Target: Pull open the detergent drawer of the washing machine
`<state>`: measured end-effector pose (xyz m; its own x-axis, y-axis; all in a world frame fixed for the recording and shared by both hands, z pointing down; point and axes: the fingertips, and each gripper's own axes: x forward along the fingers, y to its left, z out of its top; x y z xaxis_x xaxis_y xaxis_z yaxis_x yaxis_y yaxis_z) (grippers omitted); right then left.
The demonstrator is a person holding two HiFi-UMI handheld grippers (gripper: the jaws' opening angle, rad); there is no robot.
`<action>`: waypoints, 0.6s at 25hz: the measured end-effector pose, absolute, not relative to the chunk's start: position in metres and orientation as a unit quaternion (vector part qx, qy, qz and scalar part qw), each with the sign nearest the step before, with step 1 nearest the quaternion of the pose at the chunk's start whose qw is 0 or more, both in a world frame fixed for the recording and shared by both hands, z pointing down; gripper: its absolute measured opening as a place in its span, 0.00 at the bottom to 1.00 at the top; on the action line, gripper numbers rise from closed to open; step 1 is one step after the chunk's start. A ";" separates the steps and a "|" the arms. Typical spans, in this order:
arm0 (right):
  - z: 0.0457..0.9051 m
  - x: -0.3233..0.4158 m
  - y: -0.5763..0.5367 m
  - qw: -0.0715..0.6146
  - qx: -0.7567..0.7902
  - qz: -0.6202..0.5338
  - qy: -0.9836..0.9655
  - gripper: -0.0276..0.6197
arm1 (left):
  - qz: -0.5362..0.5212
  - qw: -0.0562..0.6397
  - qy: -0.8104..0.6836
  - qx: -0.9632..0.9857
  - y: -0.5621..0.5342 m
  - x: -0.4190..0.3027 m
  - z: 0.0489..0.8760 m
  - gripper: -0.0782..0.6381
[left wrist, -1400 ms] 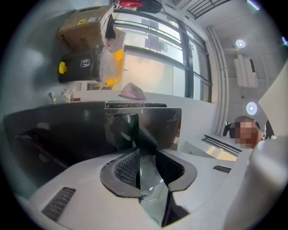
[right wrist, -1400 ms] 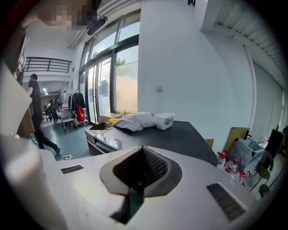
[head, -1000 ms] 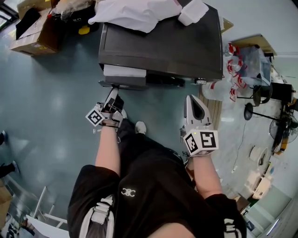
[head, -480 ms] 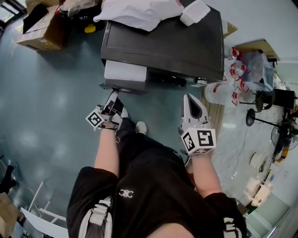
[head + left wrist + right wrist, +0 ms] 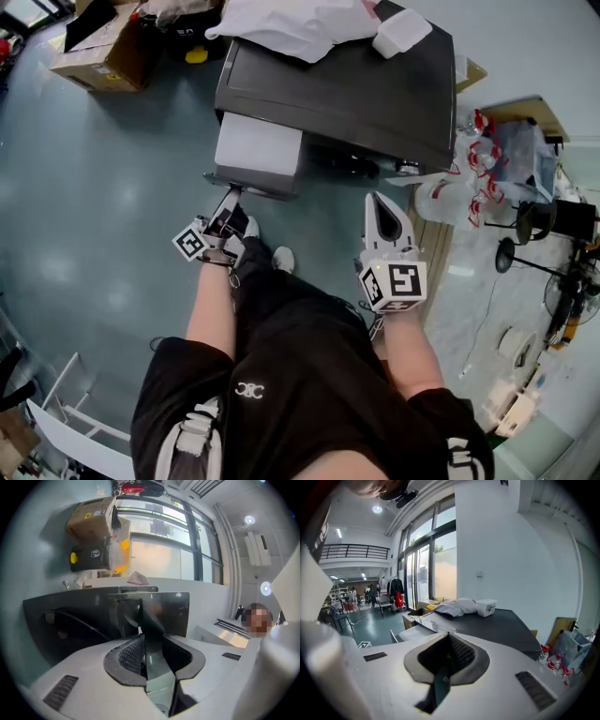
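Note:
The washing machine point(image 5: 356, 89) is a dark box seen from above. Its detergent drawer point(image 5: 258, 148) sticks out of the front at the left, with a white top and a dark front panel. My left gripper point(image 5: 232, 194) is shut on that front panel. In the left gripper view the dark drawer front point(image 5: 159, 609) stands between the pads of the left gripper point(image 5: 146, 630). My right gripper point(image 5: 379, 200) hangs a little in front of the machine's right half, shut and holding nothing. The right gripper view has the right gripper point(image 5: 446, 651) pointing over the machine's top point(image 5: 497, 625) and the pulled-out drawer point(image 5: 412, 632).
White cloth point(image 5: 291, 23) and a white container point(image 5: 401, 30) lie on the machine. A cardboard box point(image 5: 103, 52) stands on the floor at the far left. Plastic bags and bottles point(image 5: 469, 187) and a stand fan point(image 5: 525, 220) crowd the right side. The person's shoe point(image 5: 281, 258) is below the drawer.
The drawer has slid further out of the machine, showing much more of its white top. The left gripper has drawn back with it. The right gripper has stayed put.

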<state>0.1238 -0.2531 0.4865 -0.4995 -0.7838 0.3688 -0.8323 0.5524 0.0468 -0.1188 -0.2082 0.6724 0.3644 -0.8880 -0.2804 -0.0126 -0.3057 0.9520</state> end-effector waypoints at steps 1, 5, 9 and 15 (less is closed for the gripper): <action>0.487 0.123 -0.252 0.175 0.465 0.071 -0.865 0.05 | -0.452 0.484 -0.336 0.670 -0.206 -0.118 0.672 0.27; 0.485 0.115 -0.249 0.169 0.451 0.071 -0.874 0.05 | -0.453 0.489 -0.340 0.664 -0.197 -0.118 0.672 0.27; 0.482 0.111 -0.249 0.167 0.441 0.068 -0.879 0.05 | -0.454 0.492 -0.346 0.658 -0.189 -0.117 0.671 0.27; 0.476 0.107 -0.246 0.162 0.426 0.066 -0.887 0.05 | -0.455 0.493 -0.355 0.651 -0.177 -0.118 0.672 0.27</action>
<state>0.1069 -0.2463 0.4762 -0.5840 -0.7349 0.3448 -0.7780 0.6280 0.0207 -0.1179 -0.1775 0.6716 0.3330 -0.9114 -0.2418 -0.0139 -0.2612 0.9652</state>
